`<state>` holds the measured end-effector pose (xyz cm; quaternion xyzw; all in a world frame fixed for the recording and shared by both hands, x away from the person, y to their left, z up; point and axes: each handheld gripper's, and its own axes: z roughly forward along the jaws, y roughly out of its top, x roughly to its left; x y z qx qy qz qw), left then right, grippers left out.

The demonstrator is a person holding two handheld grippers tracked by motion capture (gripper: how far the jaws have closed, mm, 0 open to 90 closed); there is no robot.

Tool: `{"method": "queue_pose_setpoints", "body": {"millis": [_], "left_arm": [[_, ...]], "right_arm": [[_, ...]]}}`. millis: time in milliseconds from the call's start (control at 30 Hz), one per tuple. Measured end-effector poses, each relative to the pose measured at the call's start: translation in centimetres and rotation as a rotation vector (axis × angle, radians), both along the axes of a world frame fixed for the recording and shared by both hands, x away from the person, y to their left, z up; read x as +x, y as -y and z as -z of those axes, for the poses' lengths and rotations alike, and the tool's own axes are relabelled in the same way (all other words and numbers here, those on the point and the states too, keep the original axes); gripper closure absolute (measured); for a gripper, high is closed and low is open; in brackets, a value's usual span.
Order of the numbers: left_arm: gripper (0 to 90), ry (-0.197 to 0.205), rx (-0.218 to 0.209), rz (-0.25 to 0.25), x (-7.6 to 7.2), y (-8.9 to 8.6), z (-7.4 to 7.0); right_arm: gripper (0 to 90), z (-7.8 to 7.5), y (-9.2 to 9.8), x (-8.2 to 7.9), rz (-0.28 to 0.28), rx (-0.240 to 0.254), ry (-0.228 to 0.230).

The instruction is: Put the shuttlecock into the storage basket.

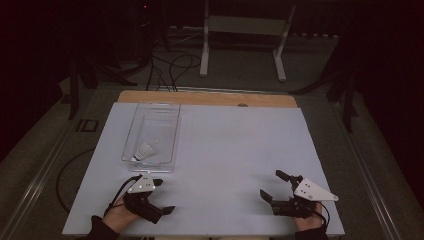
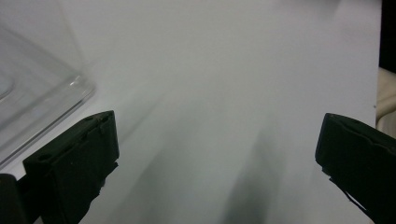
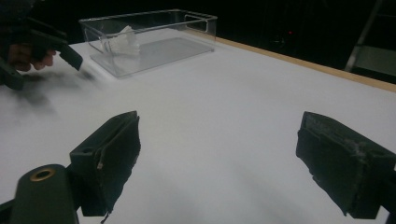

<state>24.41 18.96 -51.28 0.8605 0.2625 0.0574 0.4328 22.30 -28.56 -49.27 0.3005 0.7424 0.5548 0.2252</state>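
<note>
Apparently the work is near done: on the white table the clear bin already holds the shuttlecock at its near end, while the left gripper and right gripper rest apart, both spread wide and empty.

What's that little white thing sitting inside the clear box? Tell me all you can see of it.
It looks like a shuttlecock: a white flared skirt, seemingly feathers or plastic, narrowing to a small rounded tip with a dark band. It lies on its side on the floor of the clear plastic bin, near the bin's end closest to the person, tip pointing toward the near left corner. In the right gripper view it shows as a white shape behind the clear wall. Nothing but the bin touches it; both grippers are outside the bin.
</note>
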Motion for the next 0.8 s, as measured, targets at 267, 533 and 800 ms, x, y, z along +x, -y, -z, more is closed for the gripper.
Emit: {"method": "queue_pose_setpoints", "body": {"millis": [267,533,800], "left_arm": [[0.0,0.003,-0.04,-0.081,0.0,-2.3,-0.1],[0.0,0.028,-0.079,-0.141,-0.1,-3.4,-0.3],[0.0,0.09,-0.039,-0.179,-0.3,-2.5,0.1]], "right_arm": [[13.3,0.0,-0.1,0.0,-0.003,-0.001,-0.005],[13.3,0.0,0.0,0.0,-0.002,-0.006,-0.001],[13.3,0.1,-0.2,0.1,-0.005,-0.014,-0.002]]}}
